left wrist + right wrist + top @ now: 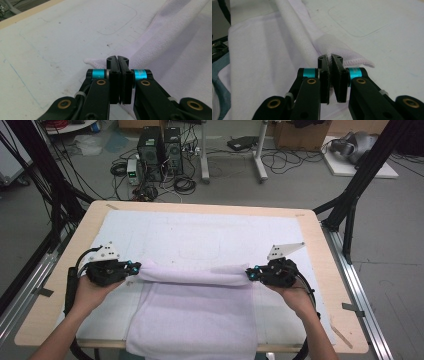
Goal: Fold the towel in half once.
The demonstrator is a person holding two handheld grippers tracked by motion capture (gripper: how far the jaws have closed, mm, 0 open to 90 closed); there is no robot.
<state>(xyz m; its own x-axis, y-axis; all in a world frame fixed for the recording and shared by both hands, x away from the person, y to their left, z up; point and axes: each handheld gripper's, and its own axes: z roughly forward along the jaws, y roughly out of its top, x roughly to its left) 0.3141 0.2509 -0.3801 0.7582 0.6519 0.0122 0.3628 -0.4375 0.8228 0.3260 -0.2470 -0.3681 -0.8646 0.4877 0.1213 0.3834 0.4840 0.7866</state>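
towel [192,312] | far corners pinched in left gripper [134,267], right gripper [250,273] jaws

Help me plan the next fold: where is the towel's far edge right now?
In the high view the towel lies at the table's near middle, its far edge lifted between the left gripper and right gripper.

Beyond my counter [327,320], I see a grey floor [300,190] with computer towers [160,152], tangled cables [182,184] and cardboard boxes [300,135].
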